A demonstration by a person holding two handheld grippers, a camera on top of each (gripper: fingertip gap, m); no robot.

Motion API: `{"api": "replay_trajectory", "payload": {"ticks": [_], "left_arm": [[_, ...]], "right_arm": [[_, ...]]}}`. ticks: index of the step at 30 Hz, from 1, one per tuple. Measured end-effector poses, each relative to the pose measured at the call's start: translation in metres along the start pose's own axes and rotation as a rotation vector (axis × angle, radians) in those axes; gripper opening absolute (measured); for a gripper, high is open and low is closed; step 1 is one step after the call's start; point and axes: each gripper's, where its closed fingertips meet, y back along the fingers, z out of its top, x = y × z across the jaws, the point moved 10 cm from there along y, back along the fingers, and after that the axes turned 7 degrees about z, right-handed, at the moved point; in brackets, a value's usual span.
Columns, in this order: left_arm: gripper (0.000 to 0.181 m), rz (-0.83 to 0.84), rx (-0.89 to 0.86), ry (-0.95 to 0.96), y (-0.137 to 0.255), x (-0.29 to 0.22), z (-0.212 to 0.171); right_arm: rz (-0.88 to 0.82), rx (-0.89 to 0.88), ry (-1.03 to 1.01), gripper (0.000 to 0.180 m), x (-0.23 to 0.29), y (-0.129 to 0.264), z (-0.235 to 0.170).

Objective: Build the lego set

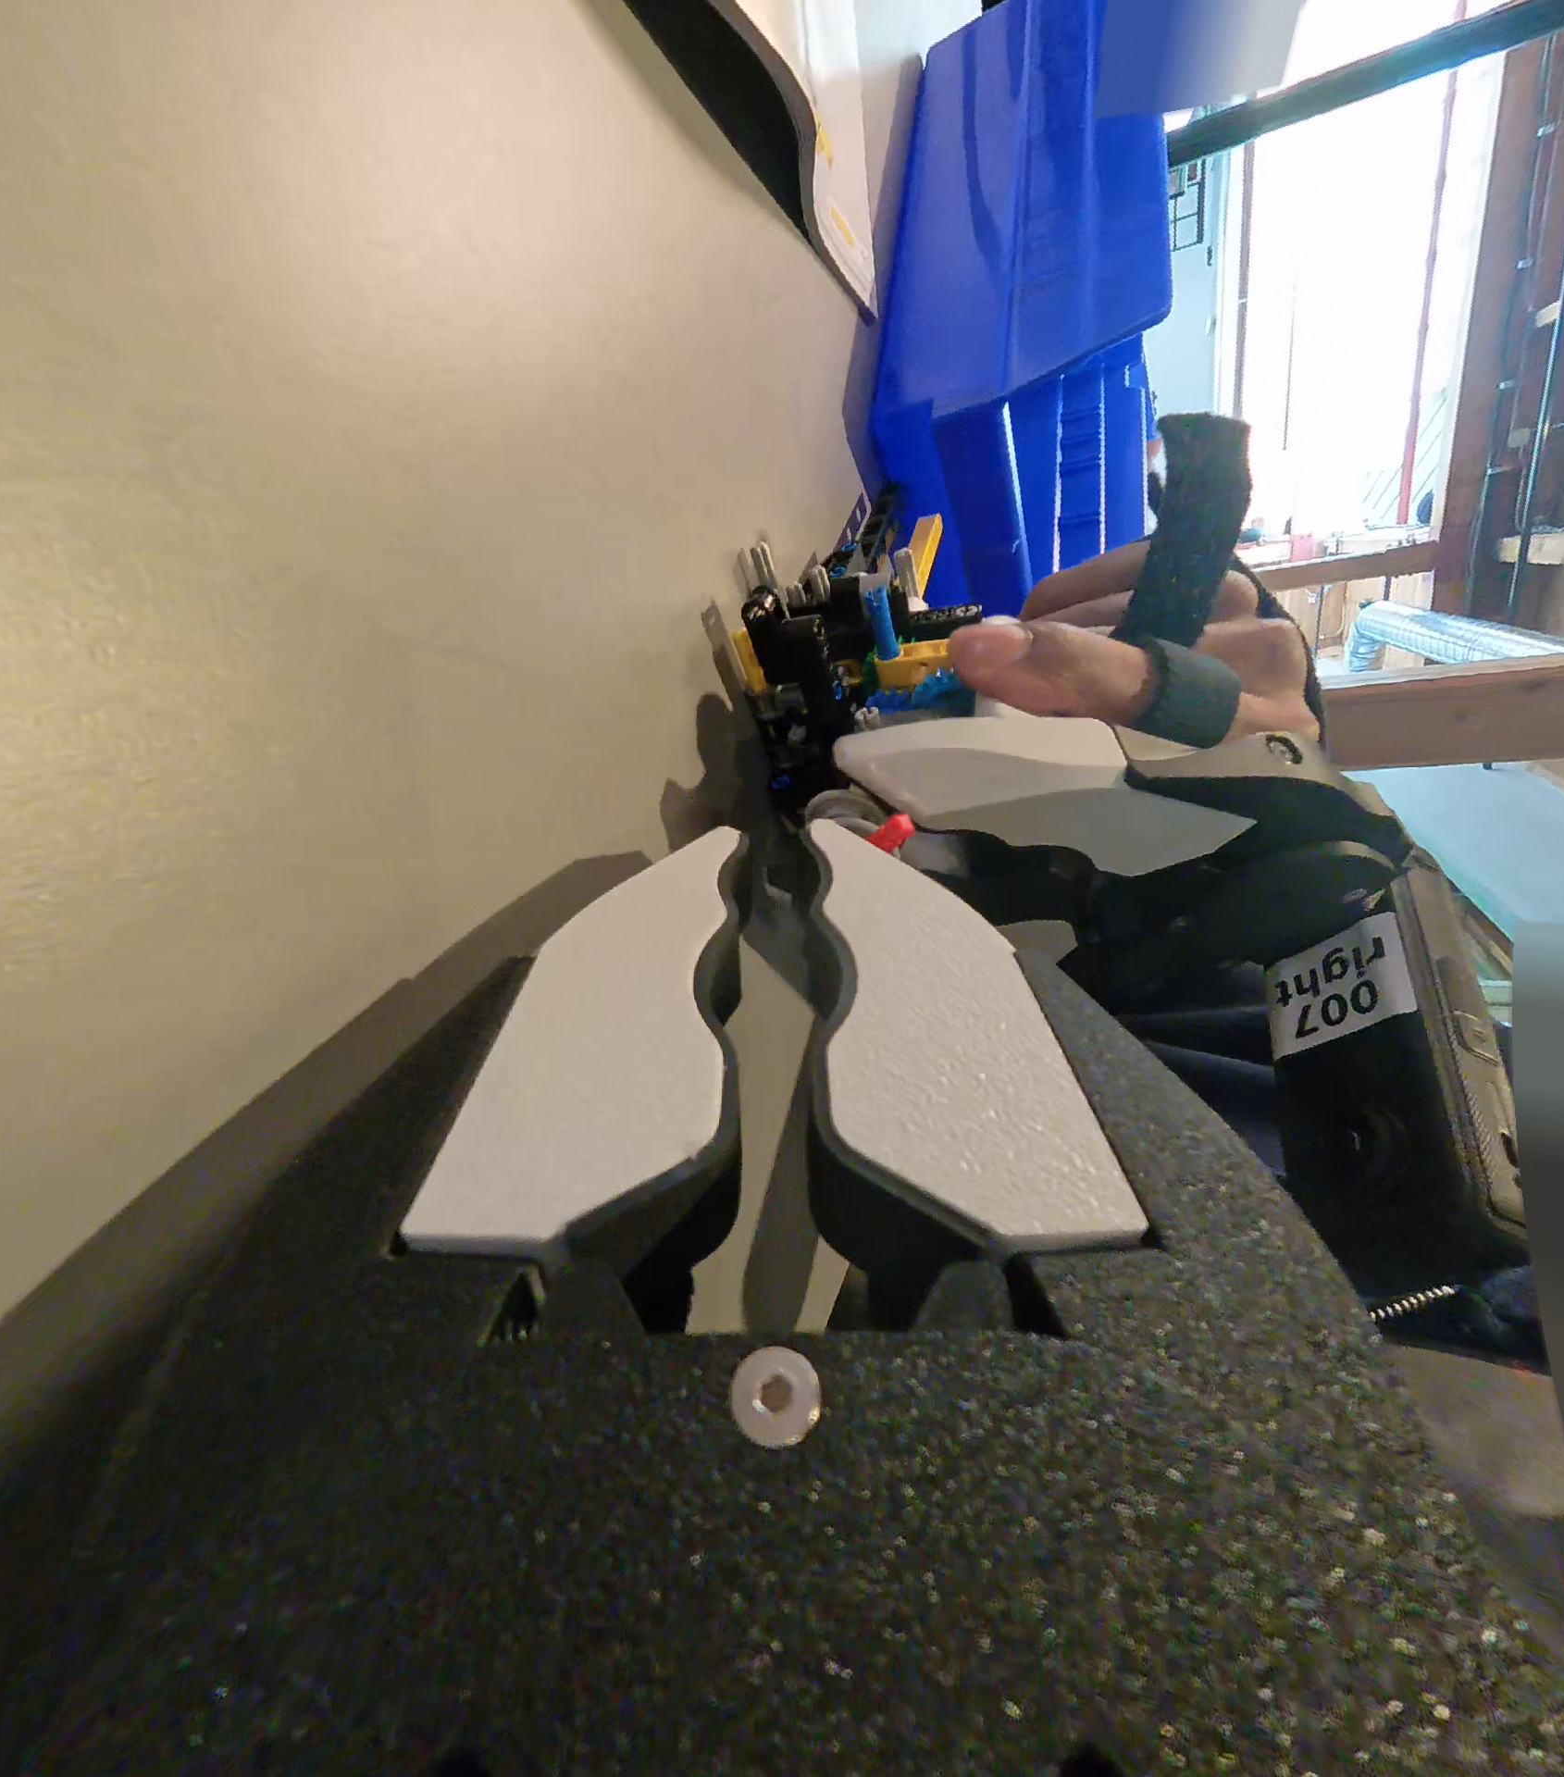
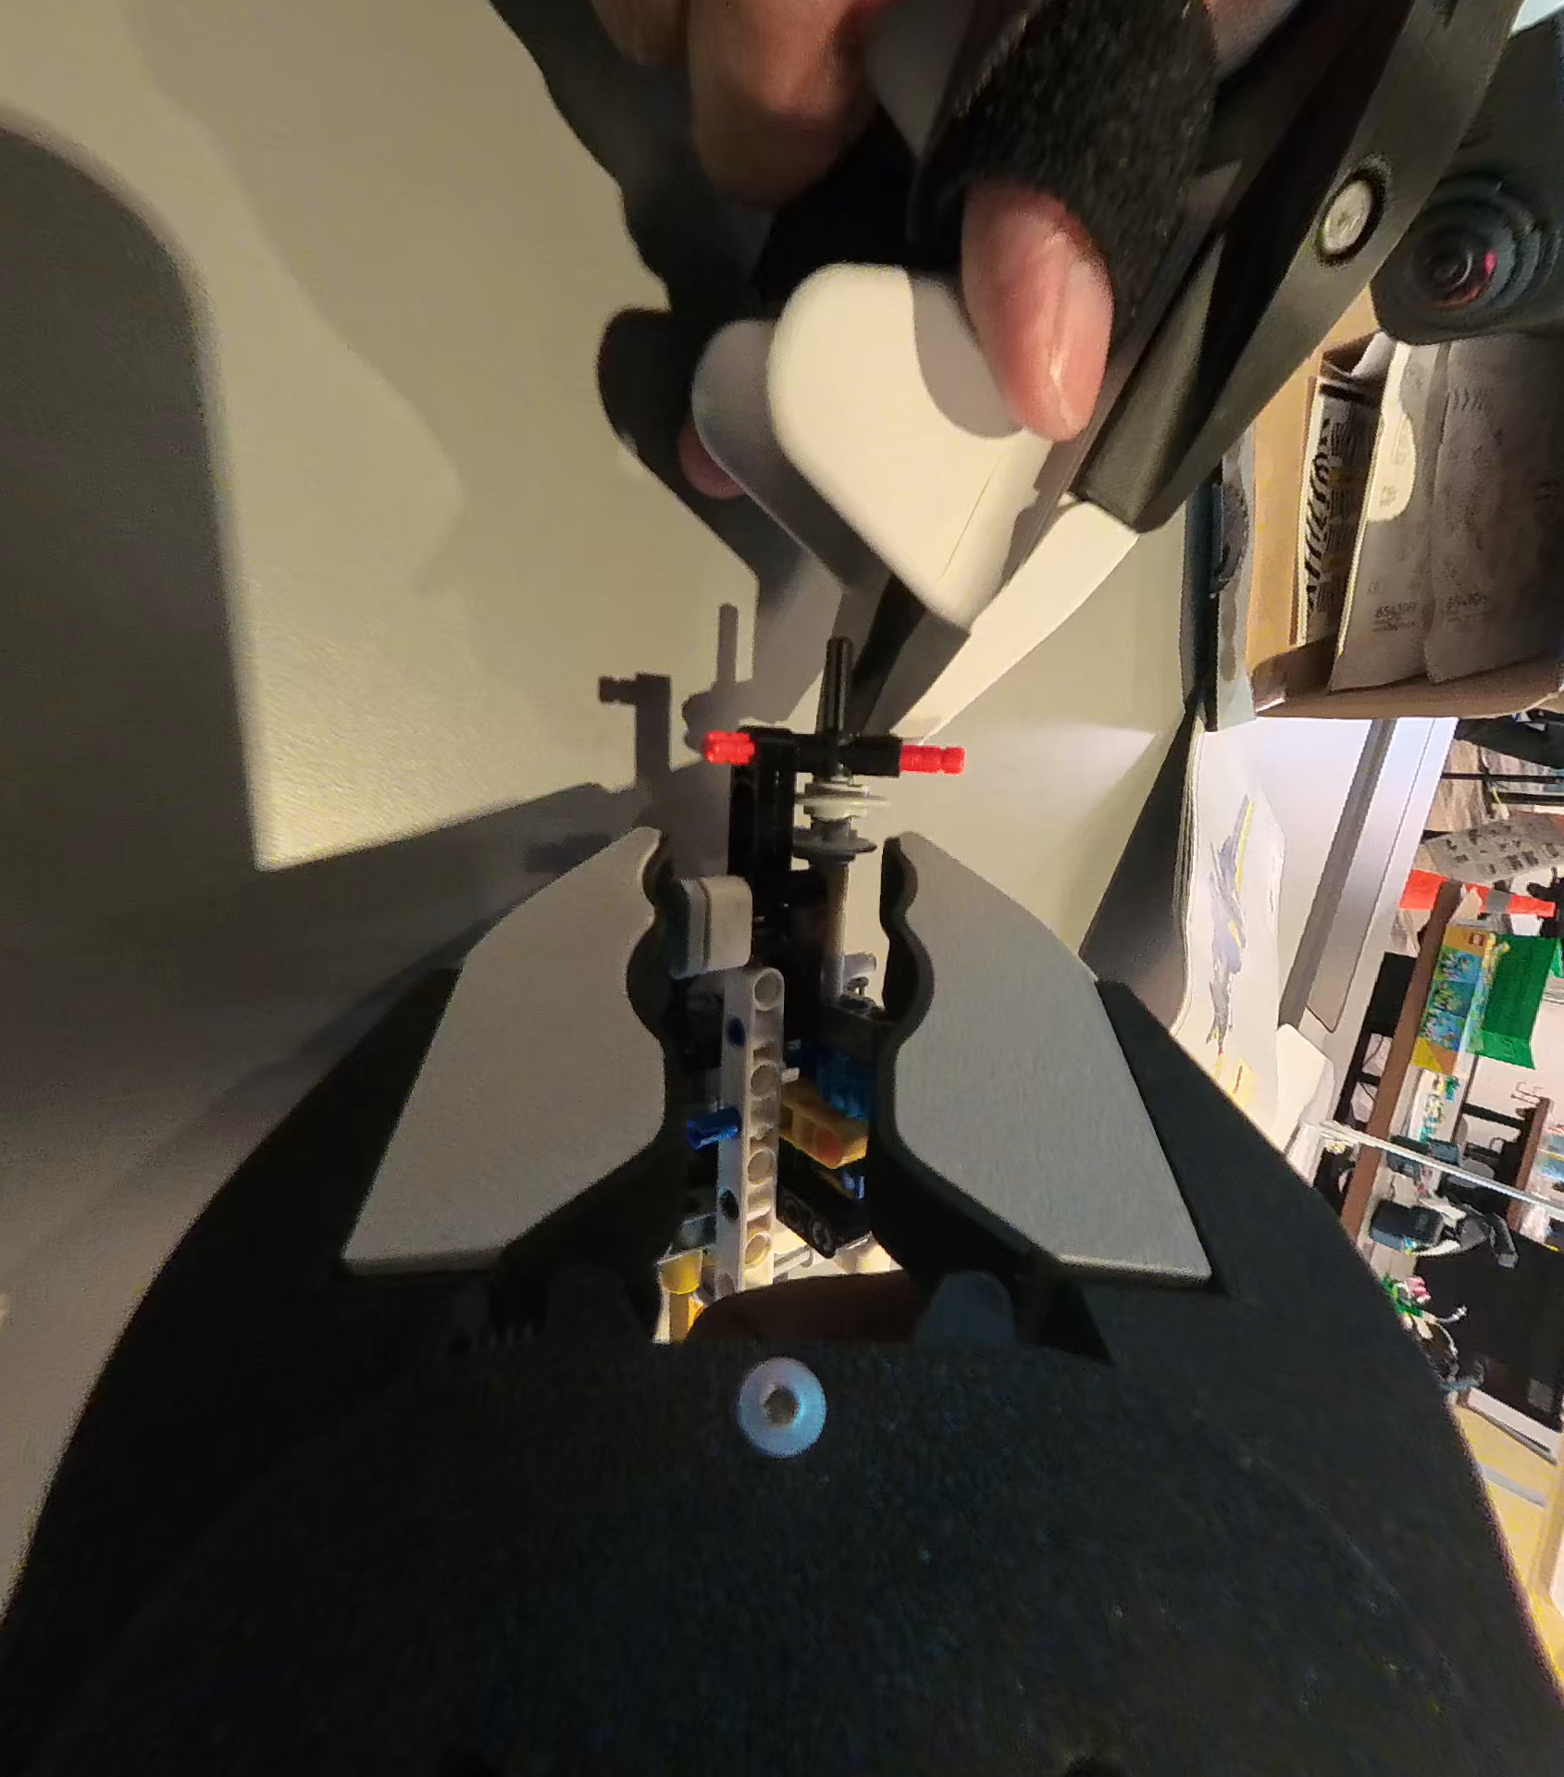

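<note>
Right wrist view: right claw (image 2: 769, 865) pinches the lego model (image 2: 764, 1038), left claw (image 2: 865, 721) closed at its black axle.

Black, yellow and blue lego model (image 2: 788, 1058), red pins (image 2: 930, 760), blue bins (image 1: 1019, 288)

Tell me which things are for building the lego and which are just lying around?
For the job:
- lego model, held between the right gripper jaws
- black axle, pinched at its tip by the left gripper
- red pins

Just lying about:
- blue bins
- cardboard box
- shelves
</note>
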Motion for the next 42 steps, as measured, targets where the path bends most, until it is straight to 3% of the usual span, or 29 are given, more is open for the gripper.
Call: {"api": "replay_trajectory", "payload": {"ticks": [13,42], "left_arm": [[0.012,-0.029,-0.022,-0.133,0.0014,-0.0015,0.0036],[0.015,-0.156,-0.034,-0.022,0.0011,0.0019,0.0084]], "right_arm": [[-0.003,0.002,0.006,0.041,0.0007,0.0005,-0.0023],[0.004,0.007,0.006,0.041,0.0001,-0.0028,-0.007]]}}
